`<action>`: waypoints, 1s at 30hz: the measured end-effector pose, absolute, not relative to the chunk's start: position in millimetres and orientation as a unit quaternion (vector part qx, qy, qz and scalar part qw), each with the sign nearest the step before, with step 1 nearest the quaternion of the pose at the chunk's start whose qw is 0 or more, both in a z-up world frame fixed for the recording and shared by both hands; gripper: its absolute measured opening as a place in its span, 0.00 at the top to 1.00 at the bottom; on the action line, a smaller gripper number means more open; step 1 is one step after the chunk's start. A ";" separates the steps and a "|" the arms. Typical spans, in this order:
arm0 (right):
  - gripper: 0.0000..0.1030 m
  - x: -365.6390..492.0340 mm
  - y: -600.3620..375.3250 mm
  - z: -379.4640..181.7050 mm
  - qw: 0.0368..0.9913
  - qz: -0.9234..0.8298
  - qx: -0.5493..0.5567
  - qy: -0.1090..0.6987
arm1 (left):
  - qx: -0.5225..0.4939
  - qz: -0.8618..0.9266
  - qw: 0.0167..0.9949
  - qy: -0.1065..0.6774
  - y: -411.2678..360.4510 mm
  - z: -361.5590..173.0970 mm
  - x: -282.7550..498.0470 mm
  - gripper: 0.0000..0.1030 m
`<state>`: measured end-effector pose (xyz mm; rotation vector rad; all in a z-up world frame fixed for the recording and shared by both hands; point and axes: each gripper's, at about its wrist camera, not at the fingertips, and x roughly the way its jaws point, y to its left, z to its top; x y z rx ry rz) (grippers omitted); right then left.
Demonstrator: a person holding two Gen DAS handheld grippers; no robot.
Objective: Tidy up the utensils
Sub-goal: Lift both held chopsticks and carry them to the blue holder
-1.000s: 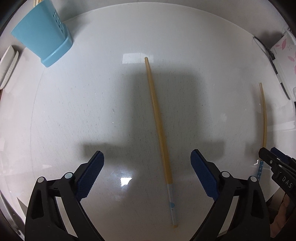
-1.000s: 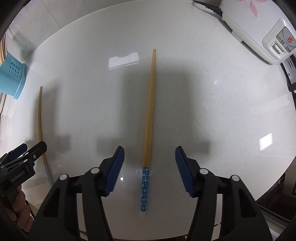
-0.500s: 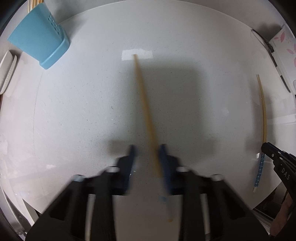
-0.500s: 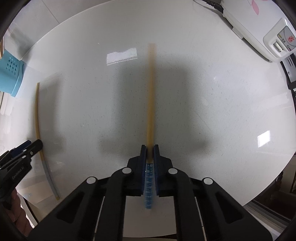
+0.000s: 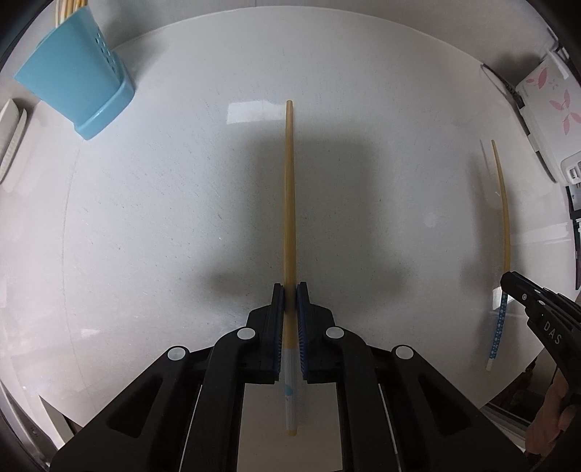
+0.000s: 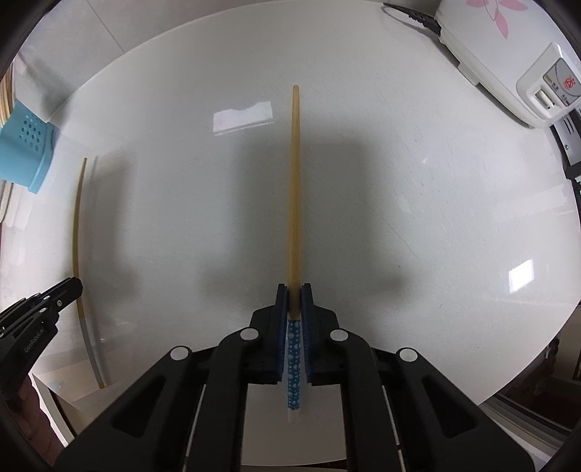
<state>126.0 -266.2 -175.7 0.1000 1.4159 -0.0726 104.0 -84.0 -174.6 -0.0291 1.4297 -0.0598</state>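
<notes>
Chopsticks clamped, one in each tool

Blue utensil holder point(image 5: 76, 87) stands far left on the white table point(image 5: 181, 218). Left tool point(image 5: 290, 290) is clenched on a grey-ended chopstick point(image 5: 289, 188). Right tool point(image 6: 295, 290) is clenched on a blue-dotted chopstick point(image 6: 295, 188). White appliance point(image 6: 508, 61) sits far right

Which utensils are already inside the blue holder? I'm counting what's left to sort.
The blue utensil holder shows a few pale stick ends, probably chopsticks, poking out its top. Its walls hide the rest, so no count is possible.
</notes>
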 end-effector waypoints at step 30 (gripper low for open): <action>0.94 151.9 -158.4 -76.7 0.848 0.063 0.004 0.527 | -0.038 0.016 0.841 0.539 27.1 -82.0 94.4 0.94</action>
